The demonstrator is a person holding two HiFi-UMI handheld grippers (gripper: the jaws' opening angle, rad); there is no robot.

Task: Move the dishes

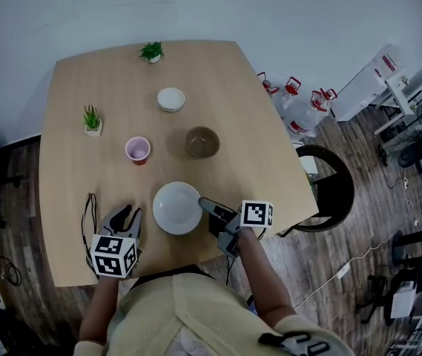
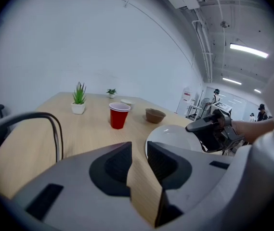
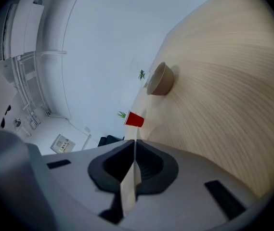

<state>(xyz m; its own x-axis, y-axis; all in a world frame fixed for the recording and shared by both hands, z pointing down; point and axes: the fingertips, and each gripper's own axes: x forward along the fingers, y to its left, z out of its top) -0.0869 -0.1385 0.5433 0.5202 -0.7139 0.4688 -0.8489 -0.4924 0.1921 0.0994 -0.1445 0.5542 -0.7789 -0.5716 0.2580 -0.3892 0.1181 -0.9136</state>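
Note:
A white plate [image 1: 177, 208] lies near the front edge of the wooden table [image 1: 84, 80]. My right gripper [image 1: 205, 202] is shut on the plate's right rim; in the right gripper view the rim shows as a thin white edge [image 3: 129, 186] clamped between the jaws of the right gripper [image 3: 134, 143]. My left gripper [image 1: 125, 215] stands open just left of the plate, nothing between its jaws. In the left gripper view the left gripper [image 2: 139, 150] frames bare table, with the plate [image 2: 175, 136] to its right. A brown bowl [image 1: 202, 142] sits behind the plate.
A red cup [image 1: 138, 150] stands left of the brown bowl. A small white bowl [image 1: 171, 99] sits farther back. Two potted plants [image 1: 92, 120] [image 1: 152, 51] stand at the left and far edges. A black chair [image 1: 329, 188] is beside the table's right side. A black cable [image 1: 88, 213] loops by my left gripper.

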